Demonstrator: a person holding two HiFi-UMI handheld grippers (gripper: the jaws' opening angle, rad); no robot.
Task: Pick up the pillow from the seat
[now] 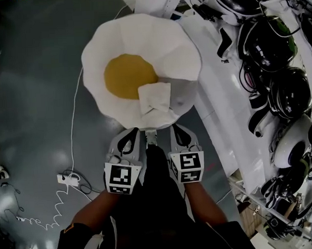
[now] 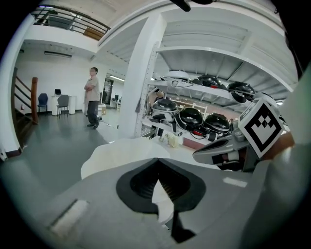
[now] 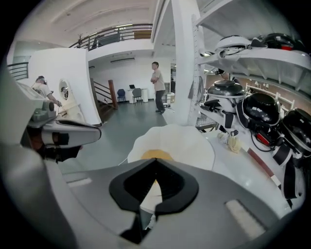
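A round white seat (image 1: 140,38) with a yellow middle (image 1: 129,75) stands on the grey floor ahead of me. A white pillow (image 1: 154,98) lies on the seat's near edge, partly over the yellow patch. My left gripper (image 1: 130,132) and right gripper (image 1: 177,128) hang side by side just short of the seat's near rim, both pointing at it. Both are shut with nothing in them. In the right gripper view the seat (image 3: 184,141) and the pillow (image 3: 149,192) show past the closed jaws of the right gripper (image 3: 155,160). The left gripper (image 2: 156,159) faces the seat (image 2: 121,148) too.
White shelving with several dark helmets (image 1: 280,87) runs along the right, close to the seat. A power strip with a white cable (image 1: 68,179) lies on the floor at left. A person (image 2: 91,97) stands far off, beside a white column (image 2: 138,87).
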